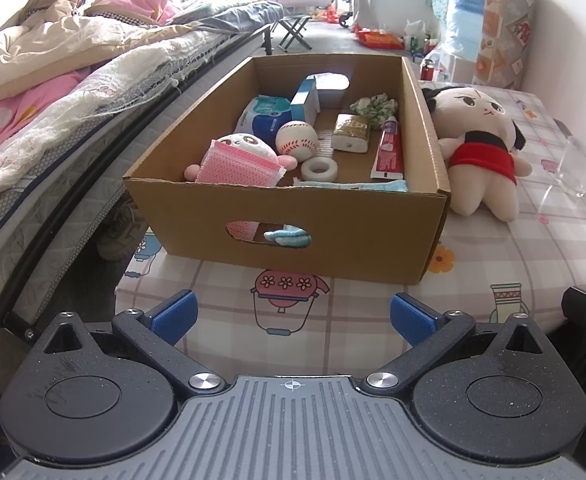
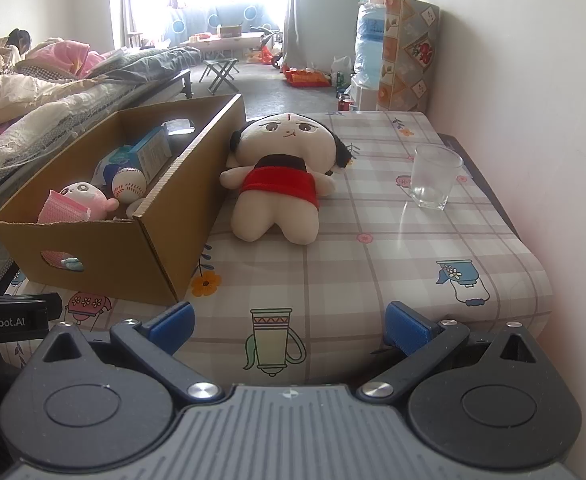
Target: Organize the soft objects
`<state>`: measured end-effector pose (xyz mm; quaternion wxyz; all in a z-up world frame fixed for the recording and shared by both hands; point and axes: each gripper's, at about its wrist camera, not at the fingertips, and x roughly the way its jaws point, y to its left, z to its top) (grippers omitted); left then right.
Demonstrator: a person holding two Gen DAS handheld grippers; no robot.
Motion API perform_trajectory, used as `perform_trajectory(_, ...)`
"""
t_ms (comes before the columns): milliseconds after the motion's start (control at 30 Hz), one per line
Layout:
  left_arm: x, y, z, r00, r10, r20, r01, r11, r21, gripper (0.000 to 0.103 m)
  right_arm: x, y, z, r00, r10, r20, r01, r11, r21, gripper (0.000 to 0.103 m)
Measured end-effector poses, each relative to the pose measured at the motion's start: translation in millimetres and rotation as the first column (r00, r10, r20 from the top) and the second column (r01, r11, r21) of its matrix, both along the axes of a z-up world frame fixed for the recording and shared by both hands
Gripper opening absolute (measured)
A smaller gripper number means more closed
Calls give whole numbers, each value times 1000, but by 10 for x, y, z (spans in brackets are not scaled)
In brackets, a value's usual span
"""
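Observation:
An open cardboard box (image 1: 293, 216) (image 2: 105, 248) stands on the checked tablecloth. It holds a pink panda plush (image 1: 249, 146) (image 2: 87, 196) under a pink mesh cloth (image 1: 237, 166), a baseball (image 1: 296, 139) (image 2: 129, 184), a tissue pack (image 1: 263, 118), a tape roll (image 1: 319, 169), toothpaste (image 1: 389, 150) and a green scrunchie (image 1: 375, 106). A cream doll in a red top (image 1: 477, 148) (image 2: 281, 184) lies right of the box, touching its wall. My left gripper (image 1: 293, 316) is open and empty in front of the box. My right gripper (image 2: 289, 326) is open and empty, short of the doll.
A clear glass (image 2: 433, 178) (image 1: 577, 168) stands on the cloth (image 2: 373, 248) right of the doll, near the wall. A bed with piled blankets (image 1: 53, 80) runs along the left. The table's front edge lies just under both grippers.

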<state>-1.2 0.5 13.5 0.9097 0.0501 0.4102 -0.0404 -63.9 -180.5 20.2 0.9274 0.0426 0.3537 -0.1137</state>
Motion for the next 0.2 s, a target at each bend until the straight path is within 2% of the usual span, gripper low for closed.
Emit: perform_trajectory(200, -3, 1, -1, 1000, -2, -1, 2, 1000, 1, 103, 0, -2, 1, 1000, 0, 1, 0, 1000, 1, 103)
